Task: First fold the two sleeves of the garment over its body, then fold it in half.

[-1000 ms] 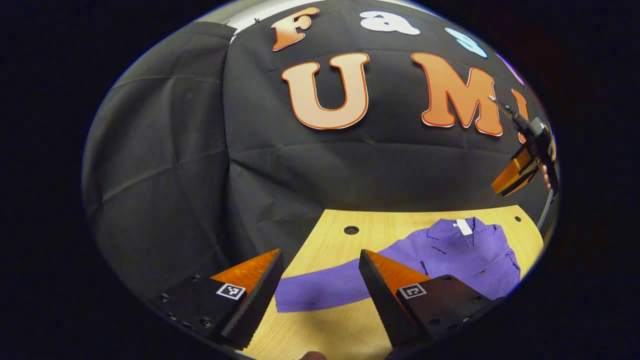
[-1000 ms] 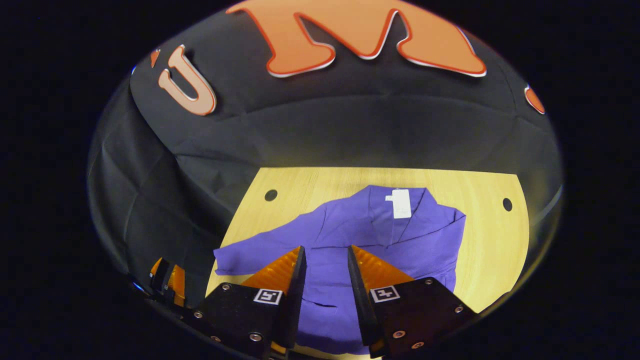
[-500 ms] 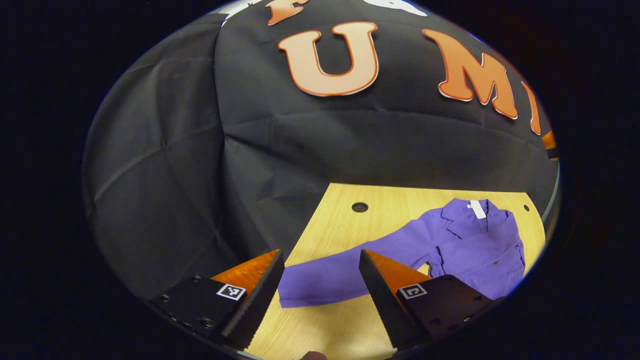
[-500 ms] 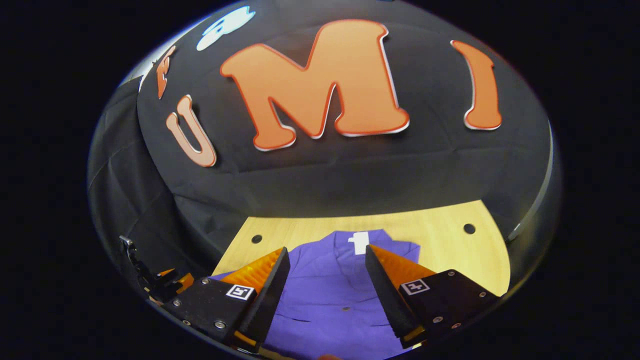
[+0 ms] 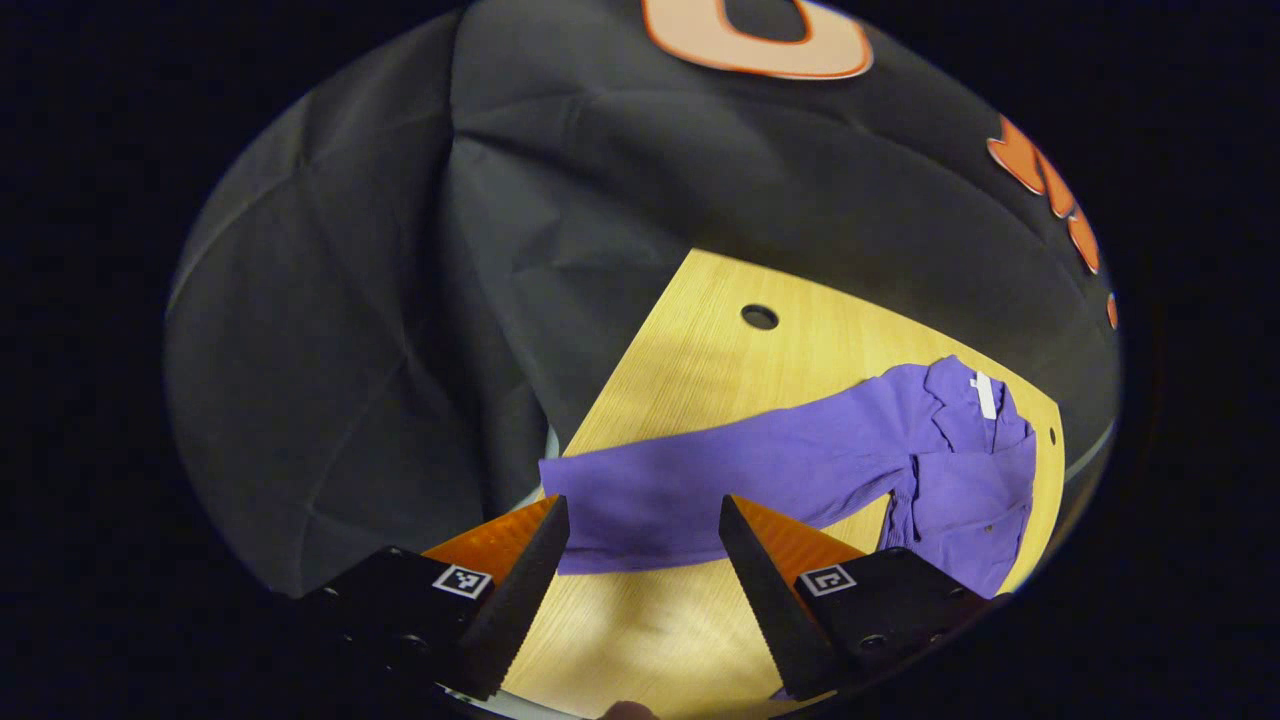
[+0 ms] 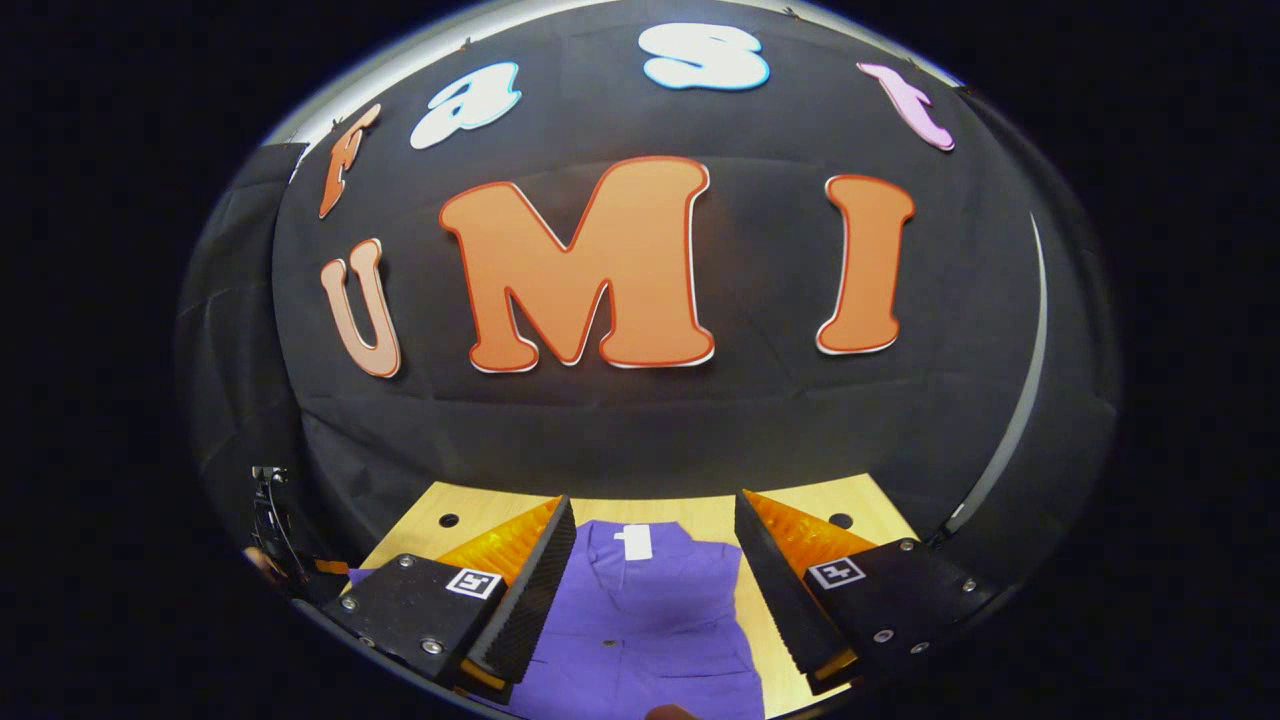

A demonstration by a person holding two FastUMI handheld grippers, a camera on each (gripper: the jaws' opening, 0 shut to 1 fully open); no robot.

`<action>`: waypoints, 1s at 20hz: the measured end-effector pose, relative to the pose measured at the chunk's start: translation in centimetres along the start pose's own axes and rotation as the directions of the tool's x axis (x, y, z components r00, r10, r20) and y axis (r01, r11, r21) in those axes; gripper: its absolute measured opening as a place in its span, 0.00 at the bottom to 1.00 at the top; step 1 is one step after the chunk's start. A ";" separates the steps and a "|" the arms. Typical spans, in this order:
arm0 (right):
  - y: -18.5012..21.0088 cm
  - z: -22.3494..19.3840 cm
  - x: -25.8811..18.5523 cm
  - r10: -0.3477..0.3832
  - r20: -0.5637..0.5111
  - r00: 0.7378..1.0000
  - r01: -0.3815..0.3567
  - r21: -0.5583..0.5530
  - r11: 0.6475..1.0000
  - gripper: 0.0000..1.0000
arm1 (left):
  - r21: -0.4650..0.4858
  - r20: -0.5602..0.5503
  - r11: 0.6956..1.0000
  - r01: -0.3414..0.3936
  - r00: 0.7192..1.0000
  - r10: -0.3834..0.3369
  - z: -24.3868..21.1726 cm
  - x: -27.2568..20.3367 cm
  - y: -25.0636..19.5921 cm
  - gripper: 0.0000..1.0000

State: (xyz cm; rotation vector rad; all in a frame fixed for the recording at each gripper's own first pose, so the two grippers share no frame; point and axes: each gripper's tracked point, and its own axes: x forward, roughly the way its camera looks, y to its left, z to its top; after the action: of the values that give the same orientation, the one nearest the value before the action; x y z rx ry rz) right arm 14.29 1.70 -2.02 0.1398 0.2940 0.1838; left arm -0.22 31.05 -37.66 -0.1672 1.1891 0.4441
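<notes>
— Purple cloth is what I look at: the garment (image 5: 960, 470) lies flat on the wooden table (image 5: 700, 330), collar toward the far edge, and one long sleeve (image 5: 720, 480) stretches out toward the table's left edge.

— Why is your left gripper (image 5: 640, 520) so low over that sleeve?

— Because I think the sleeve must be folded first. I hold the left gripper with its fingers apart, nothing between them, just above the cuff end near the left edge of the table. From there I can come down and pinch the cuff. The sleeve lies straight and away from the body, so it is easy to take at the end and carry across.

— And the right gripper (image 6: 650, 520)?

— It is also open and holds nothing. In the right gripper view it stands high over the front edge of the table, with the collar and its white tag (image 6: 636, 542) between the fingers. I keep it up so it does not disturb the cloth.

— Is the other sleeve already folded?

— Here the view is poor. On the right side of the body I see no sleeve stretched out on the wood, so perhaps it is already over the chest, but I cannot tell for sure.

— So the half fold?

— Not yet done, in my judgement.
</notes>
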 end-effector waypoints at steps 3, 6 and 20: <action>-1.1 0.7 -1.8 -0.030 0.042 0.999 0.031 -0.010 0.999 1.00 | -0.026 -0.114 1.000 0.004 0.993 -0.007 -1.3 3.1 0.3 0.98; -2.4 0.5 -3.3 -0.064 0.058 0.996 0.065 -0.016 0.998 0.95 | -0.073 -0.213 0.997 0.030 0.976 -0.045 -2.9 4.6 0.8 0.98; -4.5 -2.9 -5.8 -0.111 -0.008 0.994 0.109 -0.091 0.990 0.95 | -0.093 -0.411 0.995 -0.037 0.912 -0.005 -6.3 10.9 3.7 0.89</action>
State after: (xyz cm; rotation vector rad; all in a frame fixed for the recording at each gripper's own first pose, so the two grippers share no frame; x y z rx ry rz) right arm 8.71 -3.53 -3.90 0.0325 0.3047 0.0884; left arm -3.91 34.81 -49.70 -0.3506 1.5846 0.4974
